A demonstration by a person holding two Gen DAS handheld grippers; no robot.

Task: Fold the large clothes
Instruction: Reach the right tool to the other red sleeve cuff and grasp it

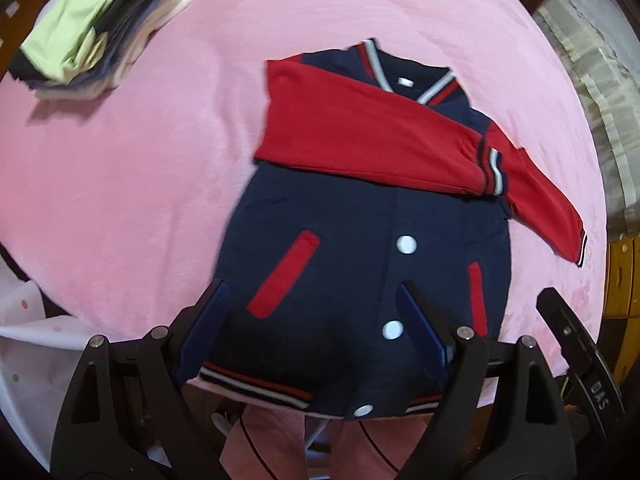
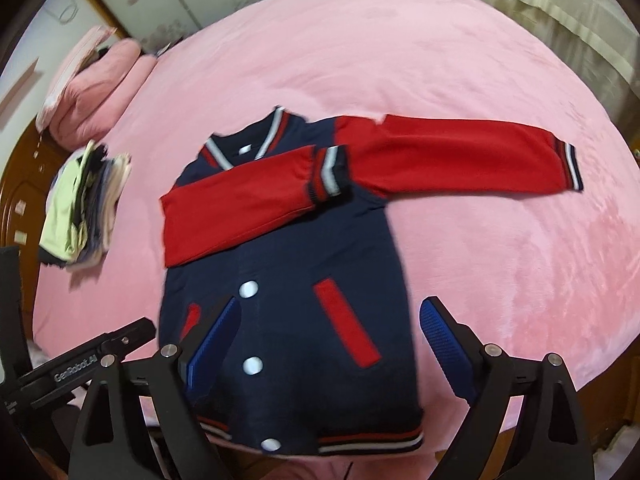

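- The jacket (image 2: 288, 280) is lying face up on the pink bed (image 2: 480, 80), hem nearest the cameras; 1 red sleeve (image 2: 236, 200) is lying folded across the chest, the other sleeve (image 2: 460, 156) is stretching out flat.
- The left gripper (image 1: 316, 316) and right gripper (image 2: 328, 328) are both hovering spread wide, pinching nothing.
- The cloth is looking soft, thick and limp, so pinching the outstretched cuff (image 2: 568, 166) seems wise.
- A stack of clothes (image 2: 80, 208) is sitting well apart.
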